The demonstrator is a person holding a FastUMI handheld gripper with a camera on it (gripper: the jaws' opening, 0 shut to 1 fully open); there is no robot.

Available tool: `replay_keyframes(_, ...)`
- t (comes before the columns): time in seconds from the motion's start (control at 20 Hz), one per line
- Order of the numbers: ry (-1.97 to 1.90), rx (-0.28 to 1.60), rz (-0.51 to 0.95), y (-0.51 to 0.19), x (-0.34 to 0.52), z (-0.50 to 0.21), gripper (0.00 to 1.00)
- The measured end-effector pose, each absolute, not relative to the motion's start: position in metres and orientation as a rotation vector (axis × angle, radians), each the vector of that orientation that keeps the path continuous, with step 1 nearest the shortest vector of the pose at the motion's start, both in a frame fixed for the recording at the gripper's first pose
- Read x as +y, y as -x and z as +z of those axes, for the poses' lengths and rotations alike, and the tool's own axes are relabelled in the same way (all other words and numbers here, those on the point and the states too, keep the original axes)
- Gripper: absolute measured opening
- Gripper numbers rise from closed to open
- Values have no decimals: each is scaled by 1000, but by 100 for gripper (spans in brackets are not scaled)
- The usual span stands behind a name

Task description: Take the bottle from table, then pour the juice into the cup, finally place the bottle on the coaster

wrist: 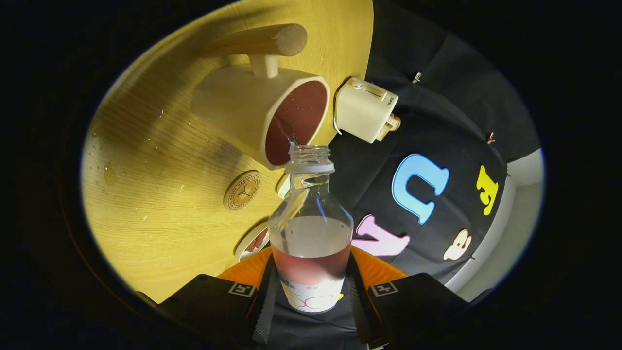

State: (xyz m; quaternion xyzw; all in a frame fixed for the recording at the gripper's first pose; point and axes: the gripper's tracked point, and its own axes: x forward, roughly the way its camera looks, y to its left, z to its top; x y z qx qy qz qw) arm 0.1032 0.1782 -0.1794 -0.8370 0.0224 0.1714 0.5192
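So the gripper [311, 291] is clamped tight on the bottle [311, 228], both fingers squeezing its lower body near the label. The bottle is uncapped, with reddish juice pooled at the gripped end. Its mouth sits right at the rim of the cup [272, 114], which already has red juice inside. The coaster [241, 190] lies on the table [160, 194] beside the cup, near the table's edge.

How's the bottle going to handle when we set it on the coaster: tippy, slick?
The bottle, held between the gripper fingers, looks part full, so probably light and fairly stable upright. Its clear wall looks smooth, likely slick. With no cap on, any tilt could spill more juice near the cup.
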Motion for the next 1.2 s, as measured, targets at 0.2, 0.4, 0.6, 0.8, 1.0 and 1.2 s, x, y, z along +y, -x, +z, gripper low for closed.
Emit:
replay_keyframes(0.2,2043,5,422,-110,190,-173,70)
replay_keyframes(0.4,2093,-43,446,-109,196,-172,70)
replay_keyframes(0.6,2126,-79,457,-108,198,-170,70)
replay_keyframes(0.8,2161,-134,439,-112,206,-160,70)
replay_keyframes(1.0,2179,-170,443,-113,211,-158,70)
replay_keyframes(1.2,2183,-163,452,-113,209,-159,70)
